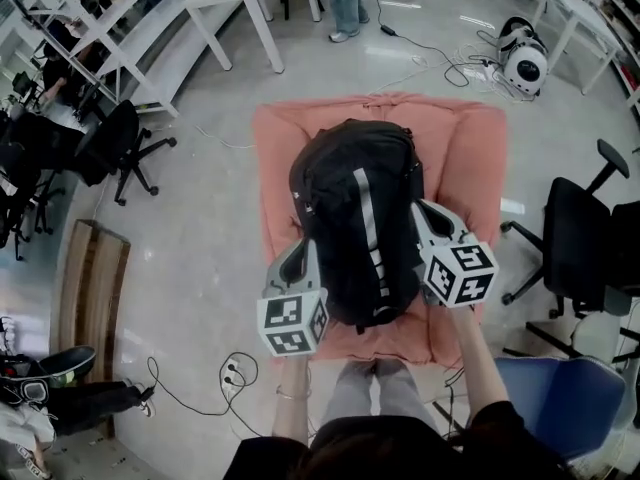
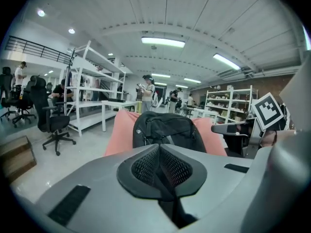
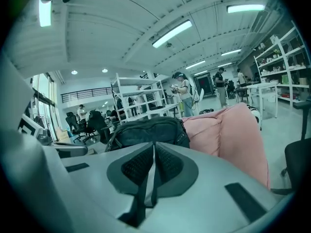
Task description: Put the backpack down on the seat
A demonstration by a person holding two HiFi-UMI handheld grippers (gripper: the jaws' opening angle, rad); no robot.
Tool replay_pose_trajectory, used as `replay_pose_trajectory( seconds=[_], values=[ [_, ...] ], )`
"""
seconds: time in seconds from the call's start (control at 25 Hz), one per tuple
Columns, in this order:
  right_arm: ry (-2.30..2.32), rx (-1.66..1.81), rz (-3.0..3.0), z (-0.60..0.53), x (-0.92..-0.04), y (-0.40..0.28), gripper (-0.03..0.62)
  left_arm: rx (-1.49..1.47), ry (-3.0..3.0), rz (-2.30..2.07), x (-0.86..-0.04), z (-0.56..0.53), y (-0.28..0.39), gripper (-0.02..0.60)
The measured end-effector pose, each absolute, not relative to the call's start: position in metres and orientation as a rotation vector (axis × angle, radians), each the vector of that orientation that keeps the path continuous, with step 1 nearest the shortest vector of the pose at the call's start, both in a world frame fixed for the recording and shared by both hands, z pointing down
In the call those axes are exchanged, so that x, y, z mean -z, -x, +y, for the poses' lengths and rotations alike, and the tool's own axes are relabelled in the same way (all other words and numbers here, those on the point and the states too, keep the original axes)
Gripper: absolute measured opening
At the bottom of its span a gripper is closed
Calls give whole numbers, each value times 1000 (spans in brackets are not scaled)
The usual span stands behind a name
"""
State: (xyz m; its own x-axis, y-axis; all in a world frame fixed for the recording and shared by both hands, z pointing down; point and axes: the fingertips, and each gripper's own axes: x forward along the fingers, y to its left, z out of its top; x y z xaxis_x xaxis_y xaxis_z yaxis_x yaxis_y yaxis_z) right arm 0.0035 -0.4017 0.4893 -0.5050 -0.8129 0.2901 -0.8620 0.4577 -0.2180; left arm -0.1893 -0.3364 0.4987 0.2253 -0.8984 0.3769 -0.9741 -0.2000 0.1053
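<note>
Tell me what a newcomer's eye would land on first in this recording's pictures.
A black backpack with a pale stripe lies lengthwise in the middle of a salmon-pink cushioned seat, dead centre of the head view. The left gripper and right gripper flank its near end, one at each side, both with jaws shut. Black office chairs stand off to either side.

Your head camera looked steeply down; both gripper cameras sat low, facing forward, sharing the backpack (image 1: 355,228) just ahead of their jaws.
</note>
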Motion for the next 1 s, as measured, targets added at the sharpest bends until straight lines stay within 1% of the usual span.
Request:
replay_pose_trajectory(
  seconds=[0.4,0.64,1.0],
  values=[
    [-1377,-461,-2744,-350,-415,-2,15,-296,-2362,-1661,-432,-295,172,14],
    [-1400,-346,-2819,-328,-368,-9,14,-275,-2455,-1661,-388,-282,169,14],
    [-1432,-163,-2867,-308,-324,-28,14,-204,-2483,-1777,-353,-268,185,14]
  ],
)
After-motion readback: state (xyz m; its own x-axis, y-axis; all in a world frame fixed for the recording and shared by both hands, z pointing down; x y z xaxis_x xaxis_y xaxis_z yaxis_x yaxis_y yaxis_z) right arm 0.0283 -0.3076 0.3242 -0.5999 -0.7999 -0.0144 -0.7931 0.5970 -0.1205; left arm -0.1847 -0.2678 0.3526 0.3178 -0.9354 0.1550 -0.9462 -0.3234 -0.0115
